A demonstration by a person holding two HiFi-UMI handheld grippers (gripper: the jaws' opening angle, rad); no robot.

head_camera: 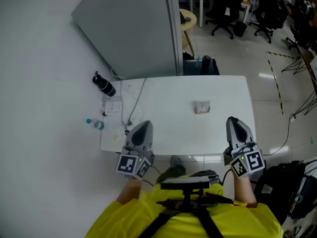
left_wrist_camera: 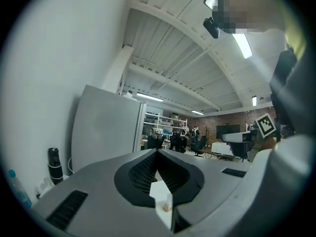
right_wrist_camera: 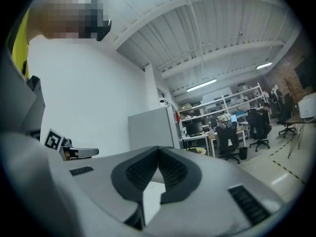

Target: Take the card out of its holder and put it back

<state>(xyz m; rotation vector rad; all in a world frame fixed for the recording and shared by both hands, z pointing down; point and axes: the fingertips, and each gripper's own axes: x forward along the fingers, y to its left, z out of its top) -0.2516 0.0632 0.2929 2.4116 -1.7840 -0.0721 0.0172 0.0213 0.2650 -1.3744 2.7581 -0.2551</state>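
Observation:
The card holder (head_camera: 201, 107) is a small pale thing with the card in it, lying a little right of the middle of the white table (head_camera: 223, 138). Both grippers hover level over the table's near edge, well short of the holder. My left gripper (head_camera: 143, 126) is at the near left, its jaws closed together on nothing. My right gripper (head_camera: 233, 121) is at the near right, jaws also touching at the tips and empty. In the left gripper view the ribbed pads (left_wrist_camera: 148, 169) meet, and a small tan thing shows through the gap below them. The right gripper view has its pads (right_wrist_camera: 170, 169) meeting too.
A grey cabinet (head_camera: 133, 29) stands behind the table. On the floor at the left are a black bottle (head_camera: 104, 85), a water bottle (head_camera: 94, 124) and a power strip (head_camera: 113, 105), with a cable (head_camera: 137, 100) running onto the table. Office chairs (head_camera: 223, 9) stand far back.

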